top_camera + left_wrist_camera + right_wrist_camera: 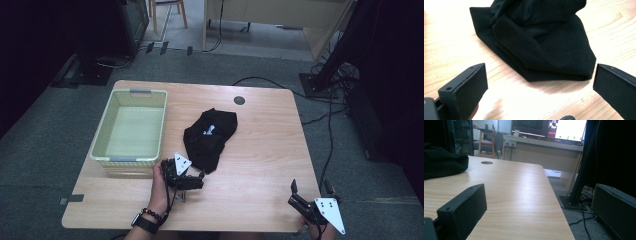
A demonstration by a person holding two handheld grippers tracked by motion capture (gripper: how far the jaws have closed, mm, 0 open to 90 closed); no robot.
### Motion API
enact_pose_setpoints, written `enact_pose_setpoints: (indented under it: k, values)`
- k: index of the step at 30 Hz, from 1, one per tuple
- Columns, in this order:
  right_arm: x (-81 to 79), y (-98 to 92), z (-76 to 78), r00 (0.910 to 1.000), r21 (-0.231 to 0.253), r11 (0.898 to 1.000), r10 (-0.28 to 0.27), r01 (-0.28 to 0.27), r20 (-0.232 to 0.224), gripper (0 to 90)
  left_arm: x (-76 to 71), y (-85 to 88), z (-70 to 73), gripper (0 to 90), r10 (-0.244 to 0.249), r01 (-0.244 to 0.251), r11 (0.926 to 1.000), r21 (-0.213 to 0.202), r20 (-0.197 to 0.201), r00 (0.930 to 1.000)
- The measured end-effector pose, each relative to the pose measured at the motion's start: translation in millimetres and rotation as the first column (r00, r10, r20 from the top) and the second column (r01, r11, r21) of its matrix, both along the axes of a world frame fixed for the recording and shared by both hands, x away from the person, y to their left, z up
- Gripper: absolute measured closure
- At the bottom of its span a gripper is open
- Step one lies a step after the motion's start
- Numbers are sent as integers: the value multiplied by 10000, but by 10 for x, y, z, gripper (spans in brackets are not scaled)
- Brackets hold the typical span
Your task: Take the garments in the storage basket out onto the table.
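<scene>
— The fingers [465, 91] of the left gripper [537, 90], how do they stand?

— They are released, wide apart, and between them is nothing but bare wood. They point at the near tip of the black cloth [541, 42], which lies folded and bunched just in front of them, not touching them.

— And in the high view?

— There the left gripper [192, 179] is held low over the desk [260, 165], just beside the near end of the black cloth [210, 137]. The cloth lies about in the middle of the desk, with a small pale spot on its top. To its left stands a pale green basket [102, 131], close to it but apart; I see nothing inside.

— The right one?

— The right gripper [311, 190] is at the near right corner of the desk, well apart from the cloth. In its own view the right gripper [537, 210] is also released, the fingers spread and holding nothing, one over the wood and one past the desk edge, over the grey floor [584, 227]. The cloth [444, 161] shows far at the left.
</scene>
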State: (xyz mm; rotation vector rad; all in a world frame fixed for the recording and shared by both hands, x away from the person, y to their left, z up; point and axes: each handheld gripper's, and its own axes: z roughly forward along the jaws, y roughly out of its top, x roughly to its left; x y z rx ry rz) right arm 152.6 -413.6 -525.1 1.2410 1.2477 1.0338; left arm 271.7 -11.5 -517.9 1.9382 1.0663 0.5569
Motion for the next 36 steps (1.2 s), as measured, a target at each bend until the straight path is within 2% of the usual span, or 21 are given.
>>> enact_pose_setpoints:
  k: [7,13,18,36]
  values:
    - [-1,0,-1,10000,-1,10000,-14,14,14,0,-56,67,-1,0,116,-116,9999,-22,-144,9998]
    - [-2,1,-1,10000,-1,10000,-19,19,17,0,-132,135,-1,0,130,-130,9999,38,-87,9999]
    - [-2,1,-1,10000,-11,10000,-37,37,31,0,-162,202,-1,0,237,-237,9997,-38,-119,9996]
    - [-2,0,-1,10000,2,10000,-48,48,24,0,-266,447,2,0,448,-447,9989,102,-142,9989]
